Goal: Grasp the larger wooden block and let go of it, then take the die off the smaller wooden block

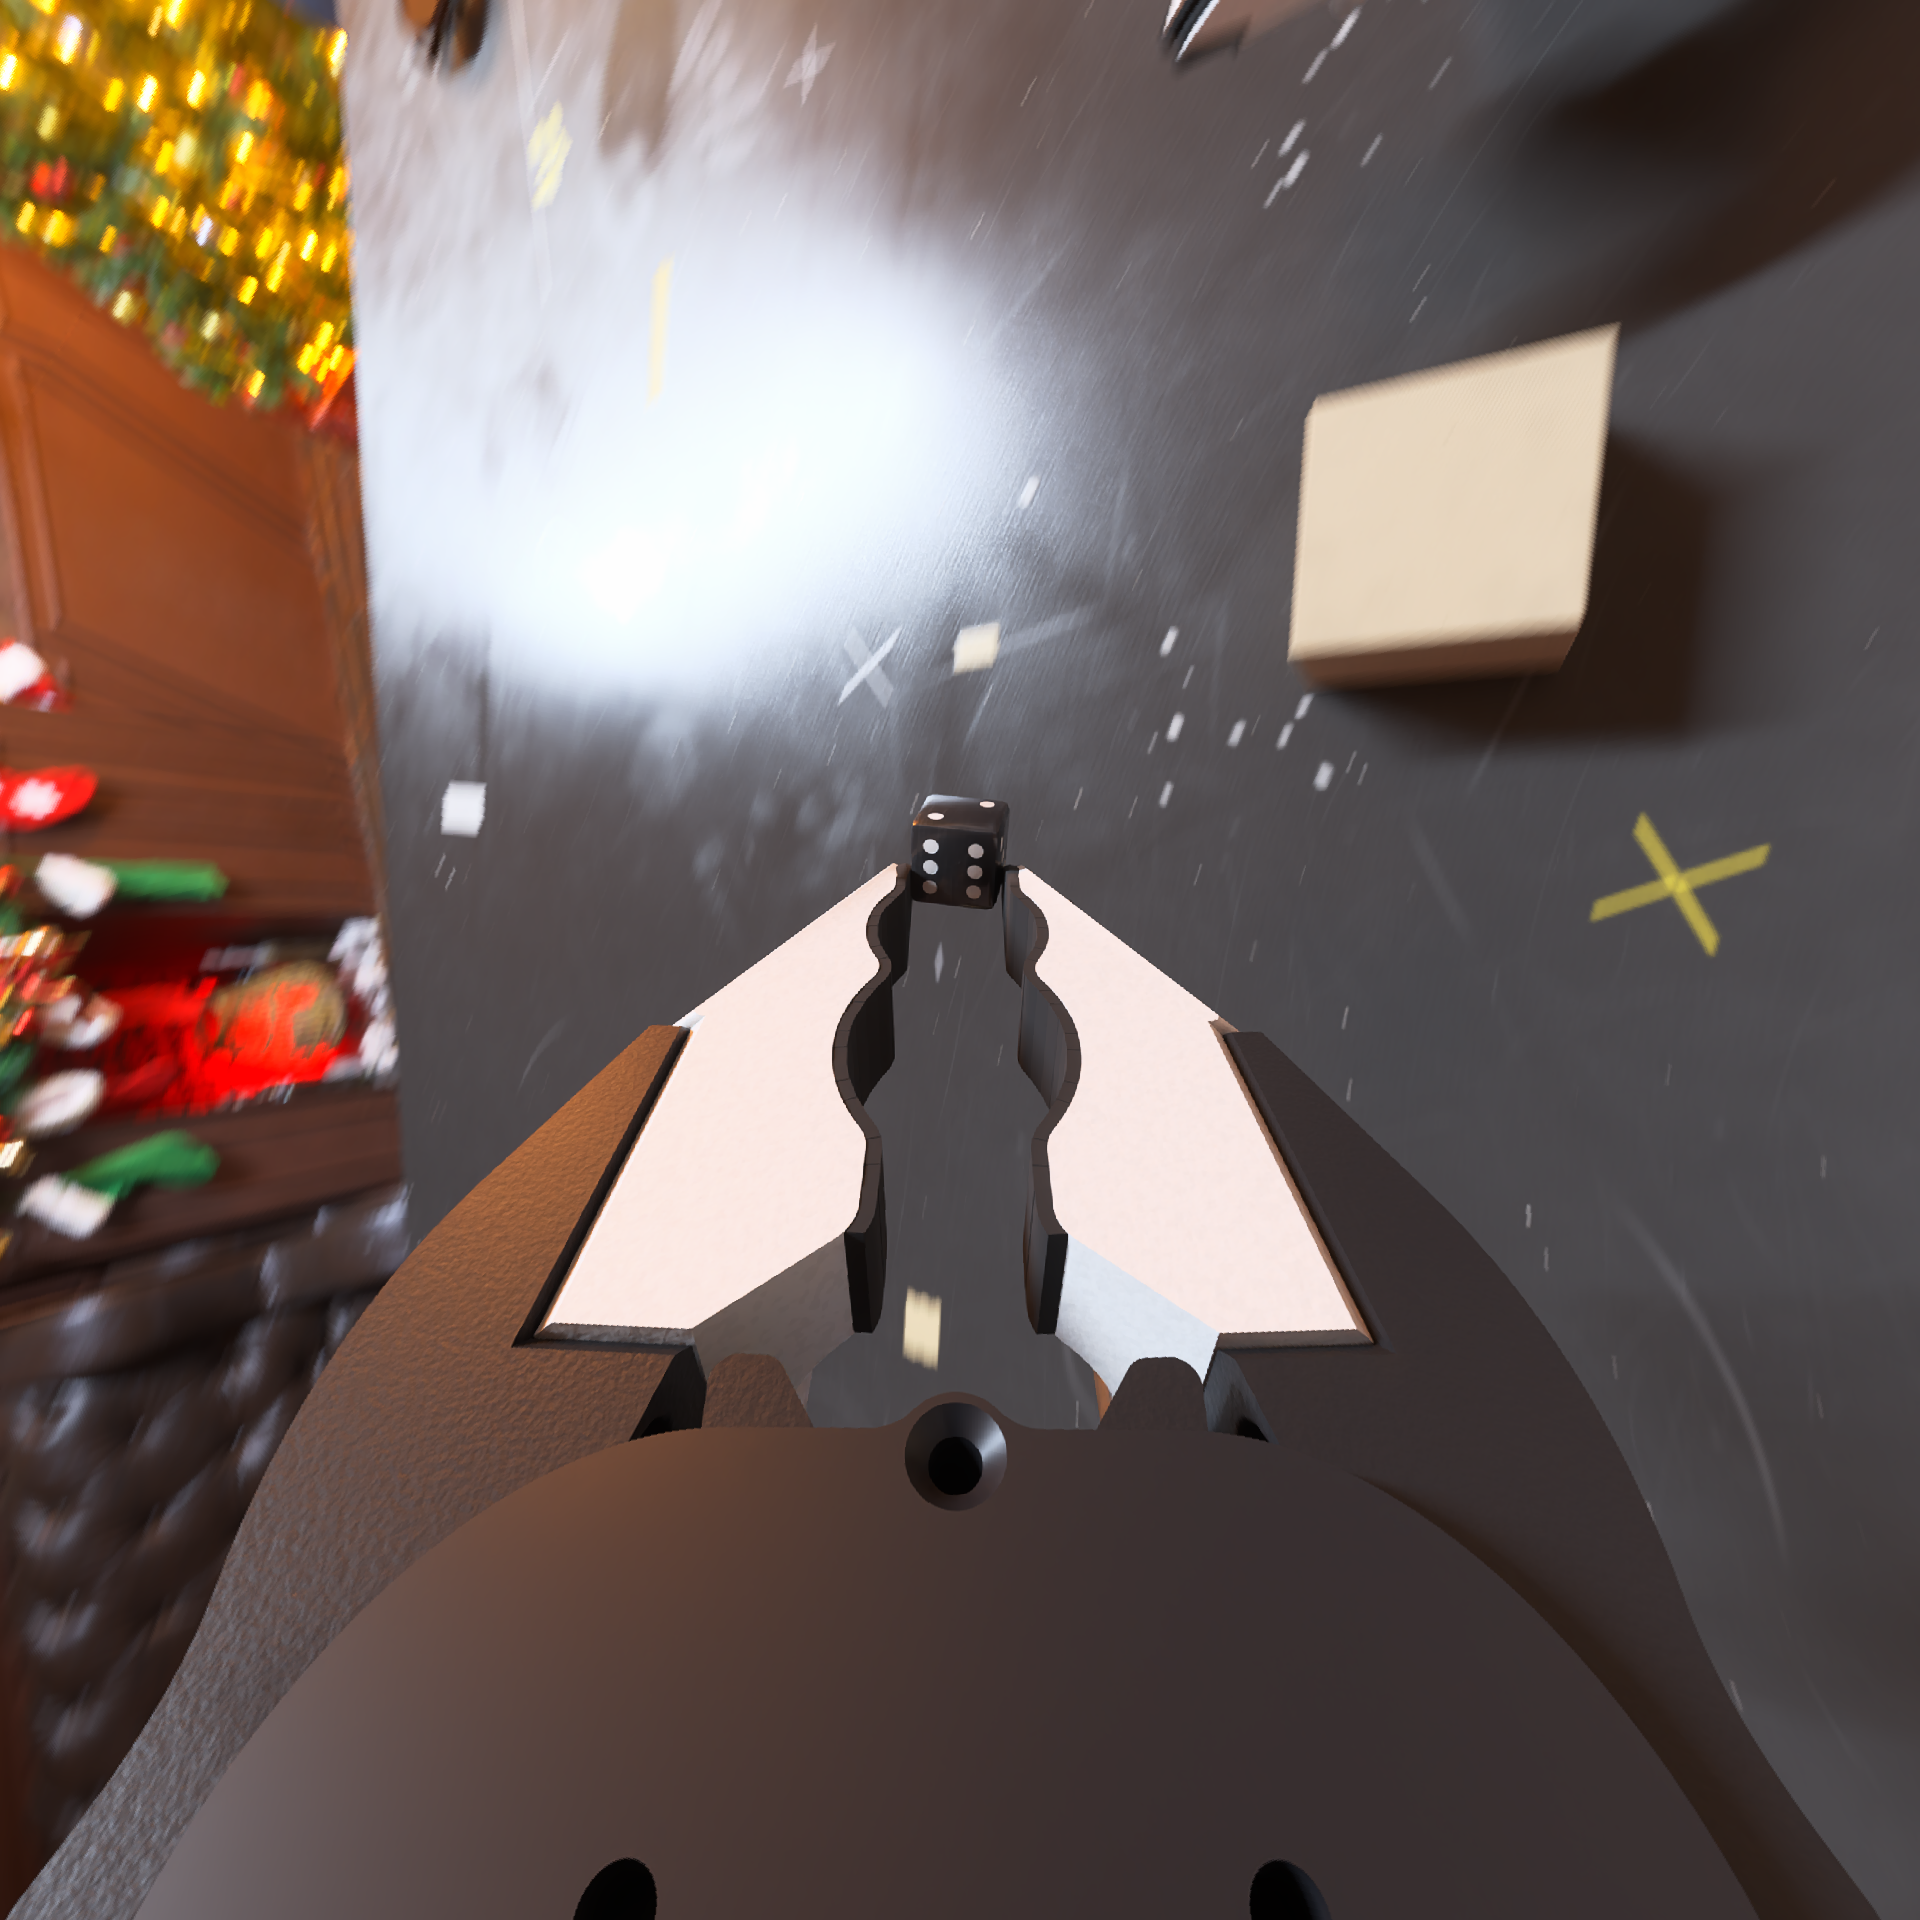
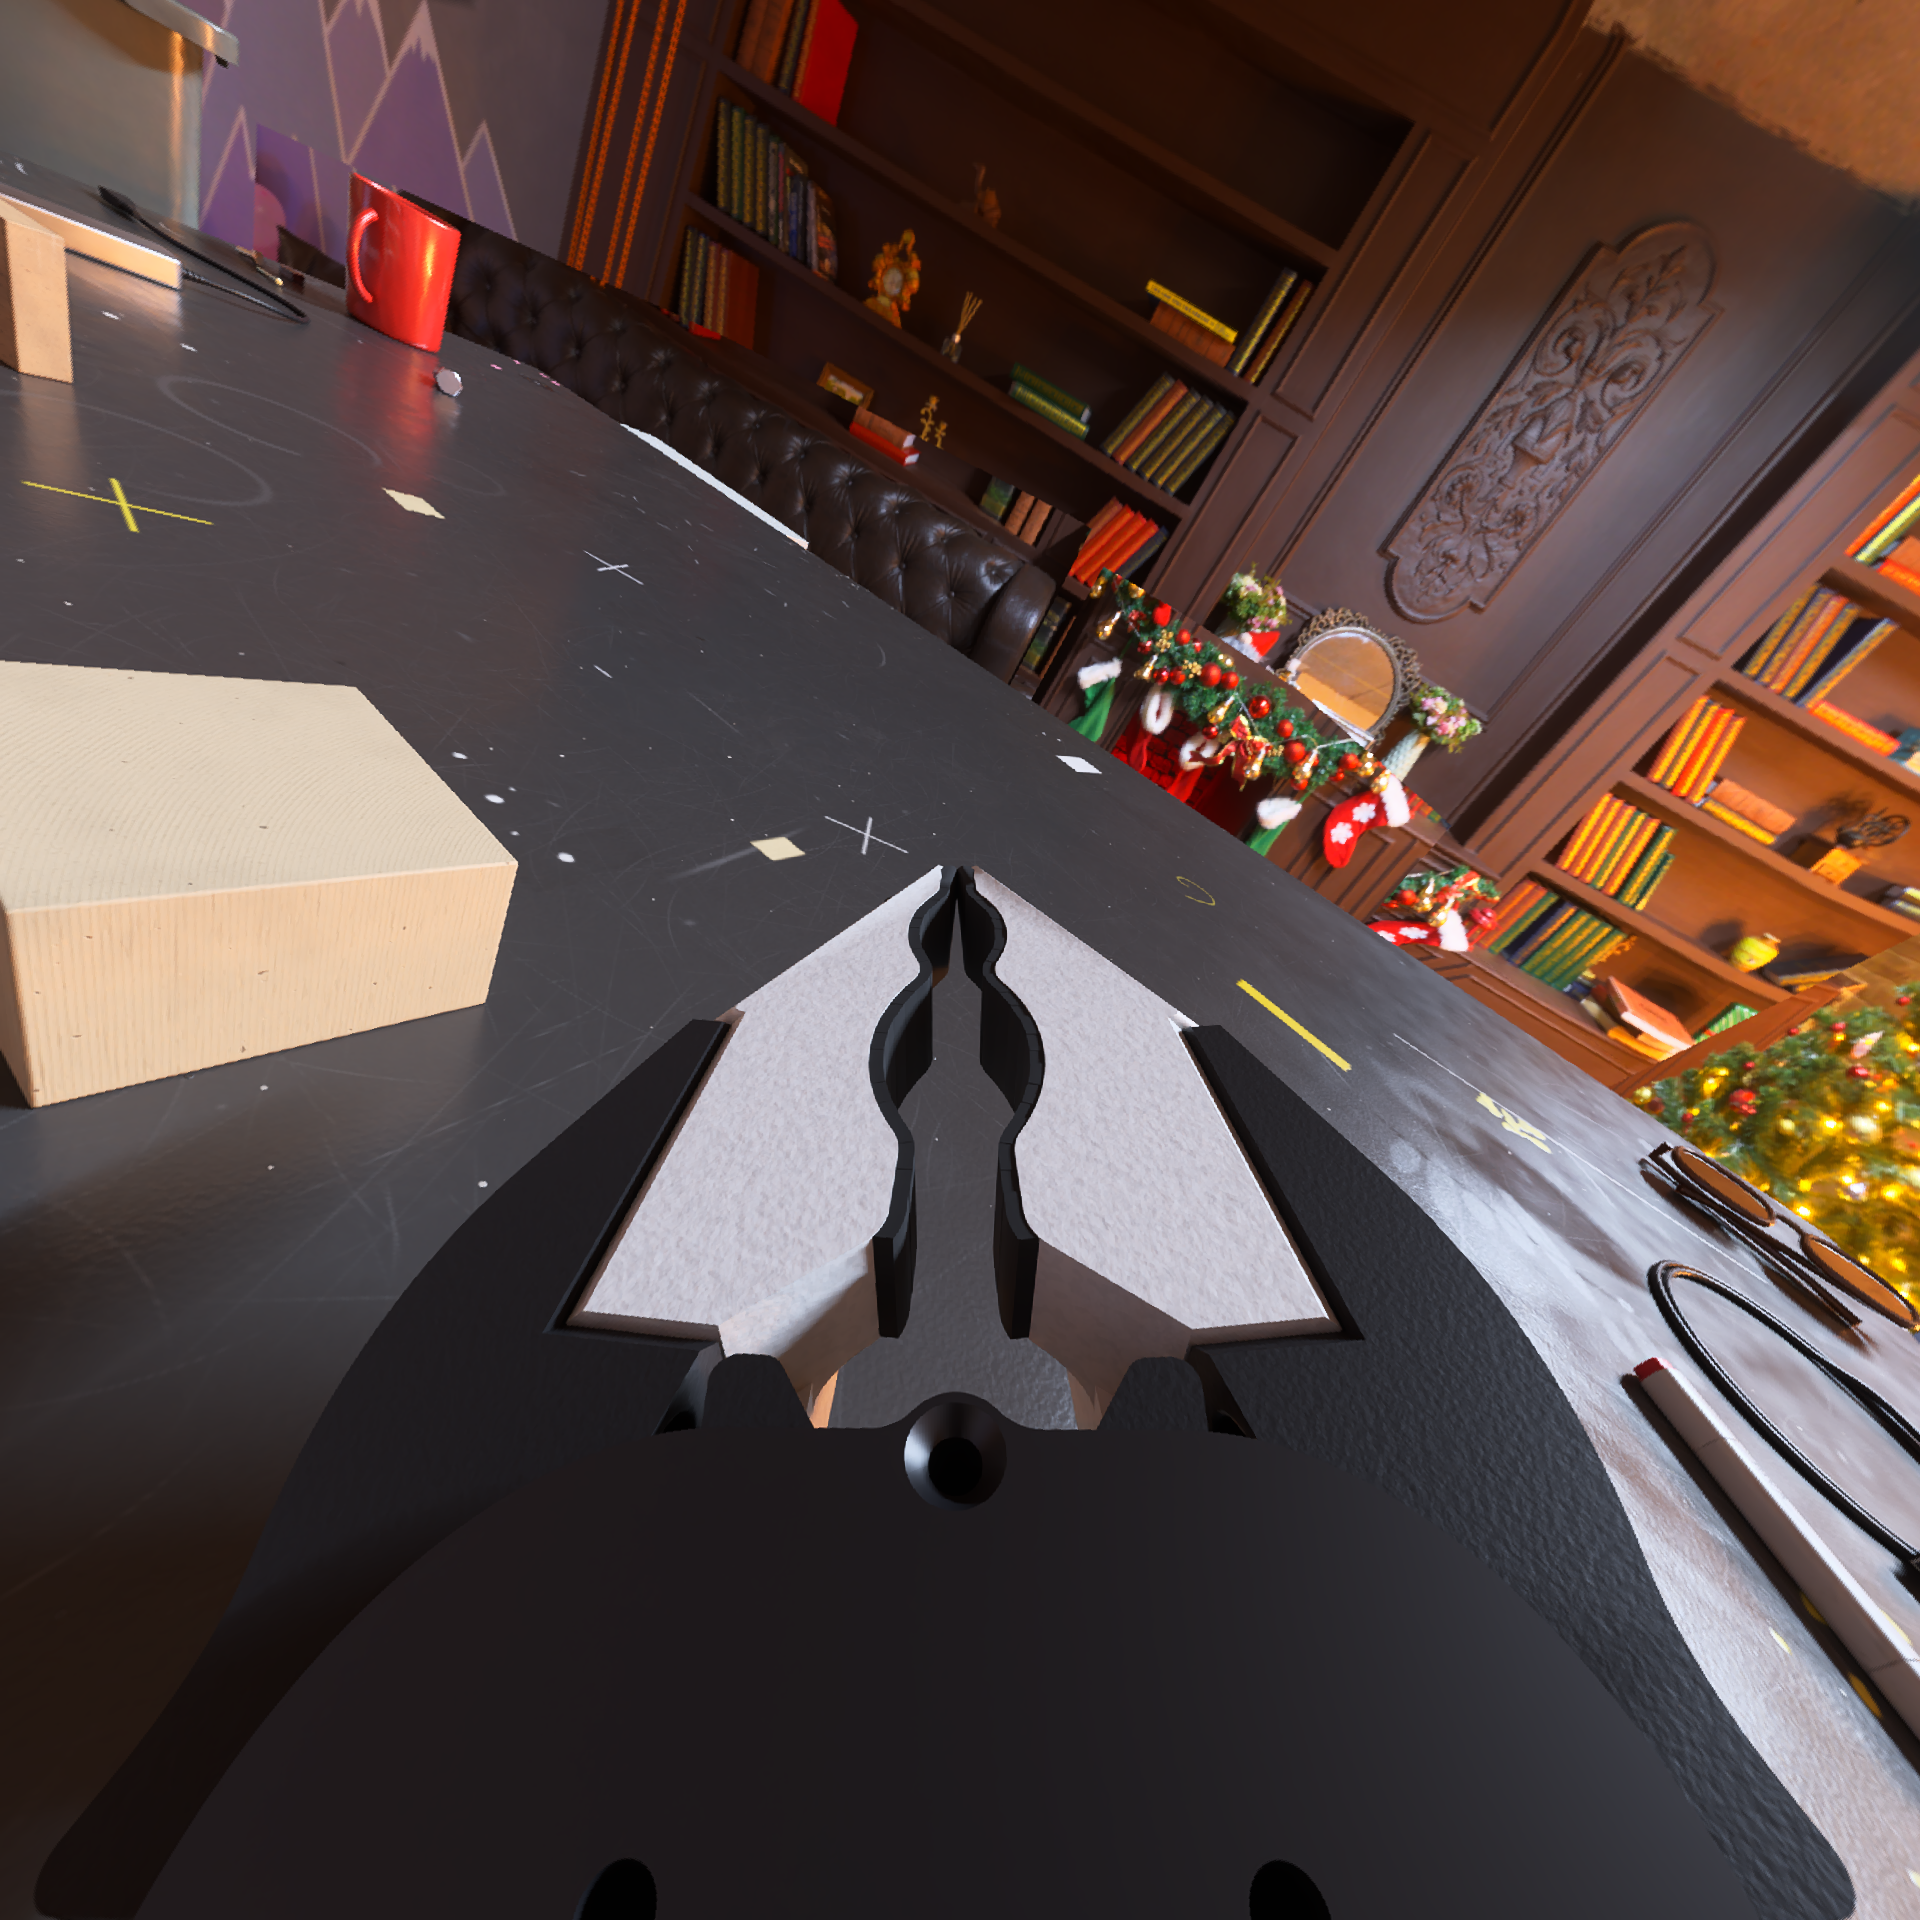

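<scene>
In the left wrist view my left gripper is shut on a black die with white pips, pinched at the fingertips and held above the dark table. A flat pale wooden block lies on the table, ahead and to the right; the picture is blurred. In the right wrist view my right gripper is shut and empty, low over the table. The larger wooden block lies just to its left. The smaller wooden block stands far off at the upper left, with nothing on the part that shows.
A red mug stands at the table's far side. Glasses, a black cable and a marker pen lie to the right of my right gripper. A leather sofa borders the table's edge. Tape marks dot the table.
</scene>
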